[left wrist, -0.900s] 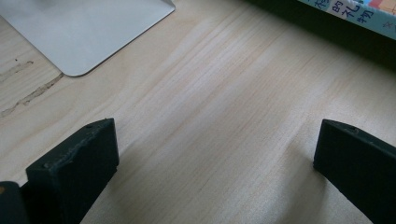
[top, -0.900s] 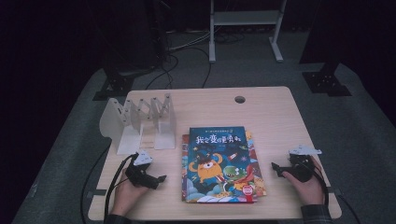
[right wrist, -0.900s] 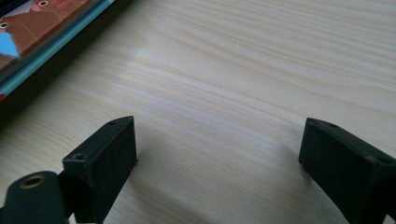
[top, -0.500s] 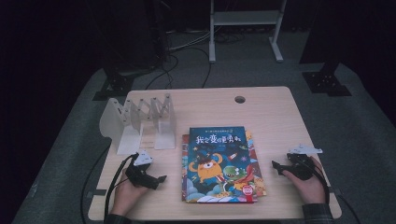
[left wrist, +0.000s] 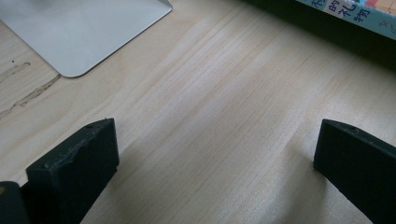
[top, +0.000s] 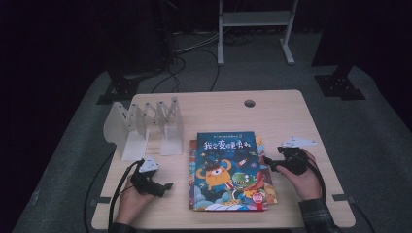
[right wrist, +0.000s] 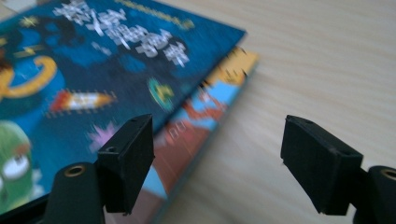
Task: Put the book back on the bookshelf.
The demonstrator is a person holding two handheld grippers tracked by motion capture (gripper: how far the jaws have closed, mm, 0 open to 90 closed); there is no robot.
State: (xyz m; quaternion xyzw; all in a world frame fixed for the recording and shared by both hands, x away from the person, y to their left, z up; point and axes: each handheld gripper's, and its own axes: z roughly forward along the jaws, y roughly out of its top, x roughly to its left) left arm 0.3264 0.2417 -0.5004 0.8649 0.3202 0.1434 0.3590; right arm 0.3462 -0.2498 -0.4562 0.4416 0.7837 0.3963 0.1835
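A stack of colourful picture books (top: 229, 171), the top one a blue glossy cover with cartoon monsters and white Chinese lettering, is lying flat on the pale wooden table (top: 291, 116), near its front edge and roughly midway between the two hands. The left gripper (top: 163, 186) is resting low over bare wood to the left of the stack, well short of it, pointing toward the books; in the left gripper view its black jaws are standing wide apart with nothing between them, the table grain showing in the gap. The right gripper (top: 268, 164) is sitting at the right edge of the stack; in the right gripper view (right wrist: 217, 161) its jaws are likewise parted and released, one jaw hovering above the corner of the blue cover, the other above bare wood, with the edges of the lower books lying in the gap and no pad pressing on them. A white folding bookstand (top: 145, 127) with upright dividers is standing behind the left gripper, just beside the upper left corner of the stack; its flat base plate (left wrist: 84, 32) is showing in the left gripper view.
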